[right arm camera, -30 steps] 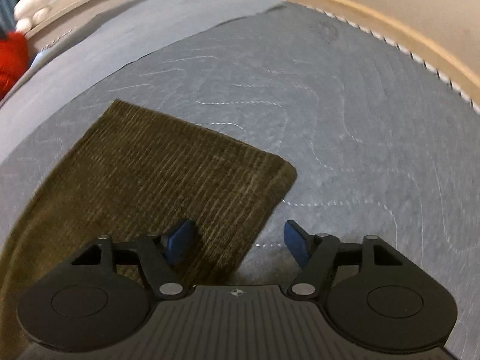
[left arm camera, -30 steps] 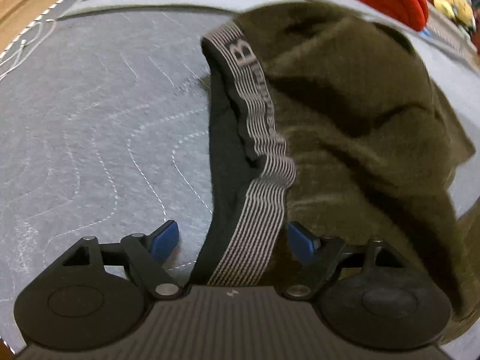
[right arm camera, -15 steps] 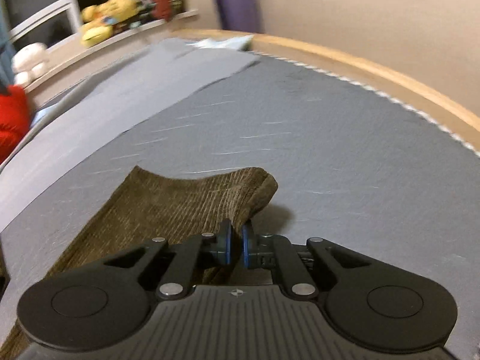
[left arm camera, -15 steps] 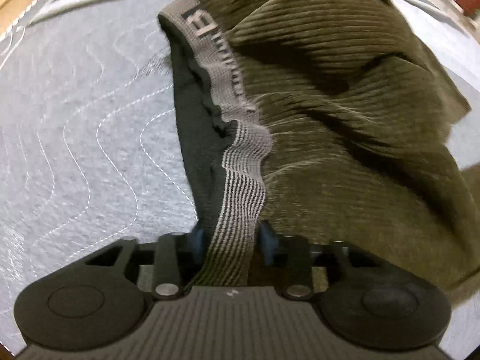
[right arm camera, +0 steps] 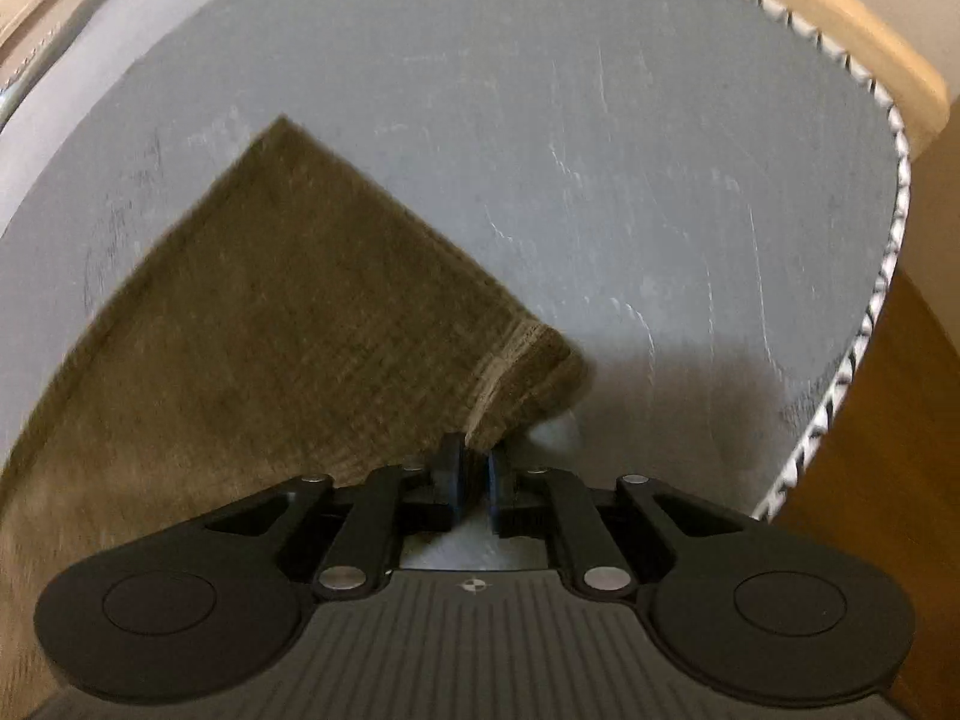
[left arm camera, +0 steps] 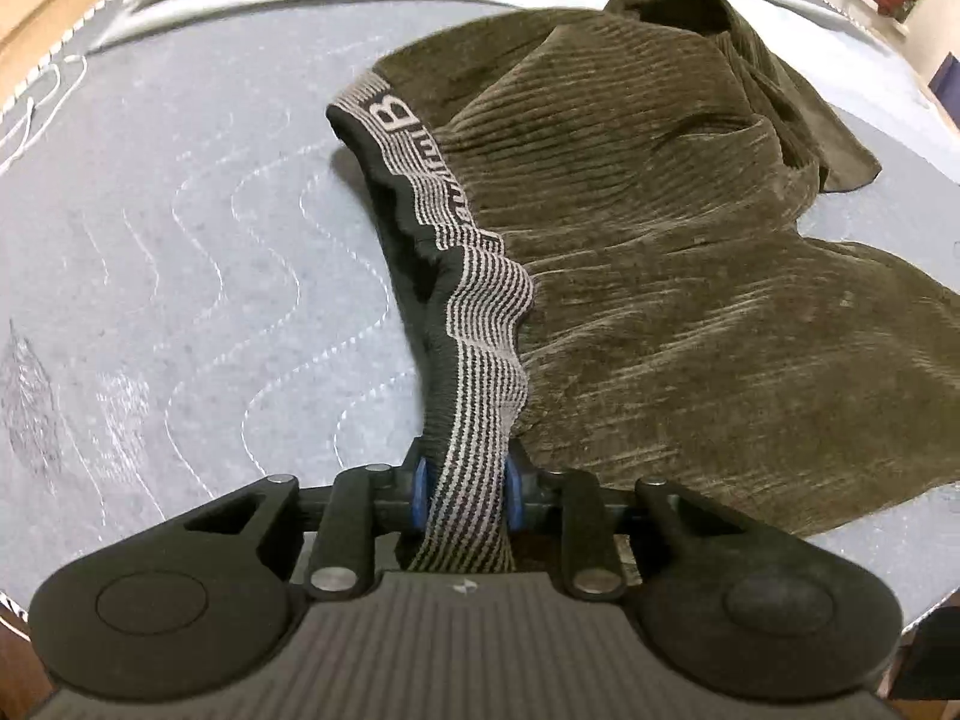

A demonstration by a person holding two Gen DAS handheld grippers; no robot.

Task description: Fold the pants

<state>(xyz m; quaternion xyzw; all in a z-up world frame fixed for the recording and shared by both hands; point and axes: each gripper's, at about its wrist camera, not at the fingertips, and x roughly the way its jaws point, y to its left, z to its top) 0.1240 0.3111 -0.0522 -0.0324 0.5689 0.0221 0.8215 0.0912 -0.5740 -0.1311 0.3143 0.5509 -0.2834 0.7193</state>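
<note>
Both tools grip the pants [left arm camera: 660, 276], left tool [left arm camera: 465, 495] clamping the waistband [left arm camera: 480, 324], right tool [right arm camera: 471, 480] pinching the leg hem [right arm camera: 522, 360] near the bed's [right arm camera: 600, 120] edge; next, carry ends together.

My left tool [left arm camera: 465, 495] is matte black plastic. Two rounded lobes sit at its sides, each with a shallow circular recess. Between them runs a ribbed grey panel carrying a small round black-and-white mark. Angled linkage bars are pinned with silver screw heads, and triangular cut-outs open the outer arms. The pads [left arm camera: 419, 489] are blue. My right tool [right arm camera: 473, 489] is built the same: black lobes, ribbed centre with the same mark, silver pivots, and blue-faced pads [right arm camera: 493, 489] on blocky black fingertips.
</note>
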